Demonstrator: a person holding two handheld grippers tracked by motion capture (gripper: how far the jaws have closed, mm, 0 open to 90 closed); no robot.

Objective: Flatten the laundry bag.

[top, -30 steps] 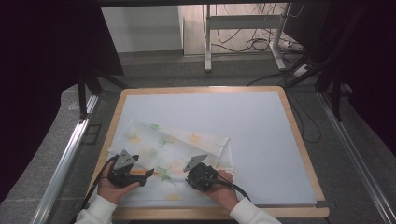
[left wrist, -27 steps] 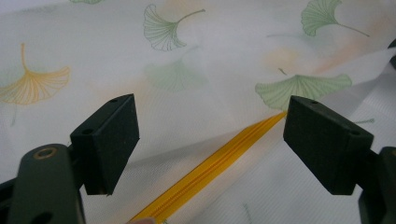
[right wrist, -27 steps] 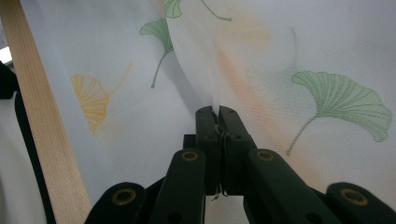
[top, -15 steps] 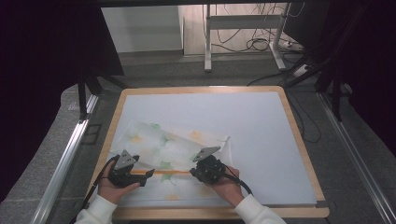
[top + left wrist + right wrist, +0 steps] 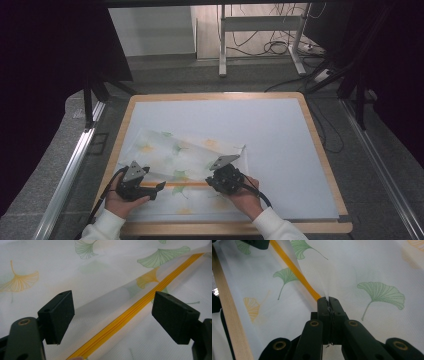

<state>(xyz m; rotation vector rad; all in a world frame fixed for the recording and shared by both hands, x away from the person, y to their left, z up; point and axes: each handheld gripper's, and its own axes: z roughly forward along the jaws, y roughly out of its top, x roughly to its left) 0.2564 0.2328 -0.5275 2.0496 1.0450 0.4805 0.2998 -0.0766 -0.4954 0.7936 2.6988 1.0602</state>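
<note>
Near the table's front edge, the right gripper (image 5: 329, 301) is clamped on the zipper (image 5: 294, 271) end of the leaf-print cloth cover (image 5: 185, 160), left of centre. The left gripper (image 5: 112, 315) straddles the zipper, jaws wide, gripping nothing — so a pull could drag the unanchored cover, bunching the thin fabric farther out into the zipper.

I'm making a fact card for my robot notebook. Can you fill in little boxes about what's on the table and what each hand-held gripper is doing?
table: wooden-edged board with a pale top
cloth: white cover with green and yellow leaf prints
zipper: yellow zipper running between the two grippers
left hand-held gripper: jaws open, one on each side of the zipper, not pressing it
right hand-held gripper: jaws shut, pinching the cover at the zipper's end
</note>
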